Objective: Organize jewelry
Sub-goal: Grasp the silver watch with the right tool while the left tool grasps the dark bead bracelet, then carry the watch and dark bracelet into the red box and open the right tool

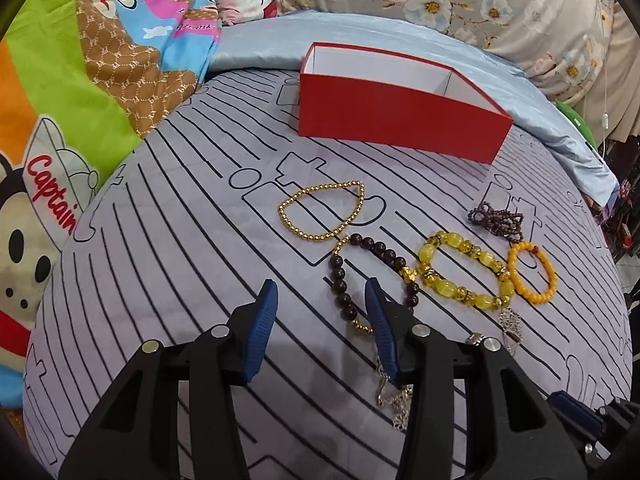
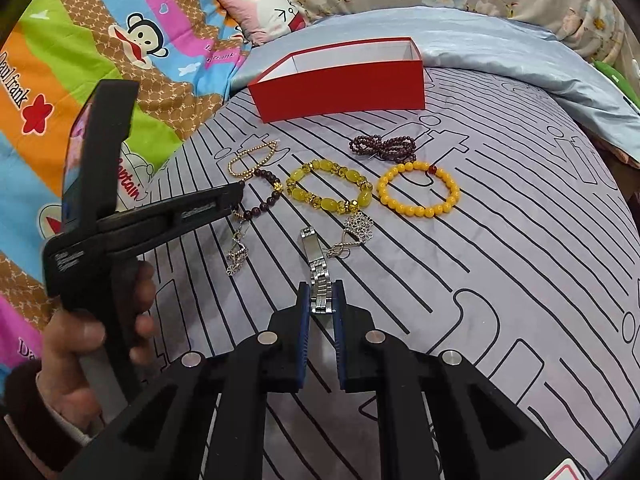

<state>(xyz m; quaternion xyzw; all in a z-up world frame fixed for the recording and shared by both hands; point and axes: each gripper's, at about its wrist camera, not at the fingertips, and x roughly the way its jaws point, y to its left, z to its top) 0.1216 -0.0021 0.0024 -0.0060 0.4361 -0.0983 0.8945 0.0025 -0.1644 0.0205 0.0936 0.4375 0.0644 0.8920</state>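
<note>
An open red box (image 1: 400, 108) (image 2: 340, 88) stands at the back of a striped grey cushion. In front of it lie a gold bead chain (image 1: 320, 210) (image 2: 252, 156), a dark bead bracelet (image 1: 340, 280) (image 2: 264, 192), a yellow stone bracelet (image 1: 464, 272) (image 2: 328, 190), an orange bead bracelet (image 1: 532, 272) (image 2: 418, 188) and a dark purple bead strand (image 1: 496, 218) (image 2: 382, 148). My left gripper (image 1: 320, 292) is open and empty, low over the dark bead bracelet. My right gripper (image 2: 322, 286) is shut on the end of a silver watch (image 2: 316, 256).
Silver chains with flower pendants (image 2: 358, 228) (image 2: 238, 252) lie by the watch. A cartoon-print blanket (image 1: 60, 120) lies to the left, a blue satin cloth (image 1: 440, 48) and floral bedding behind the box. The cushion (image 2: 500, 280) drops off at the right.
</note>
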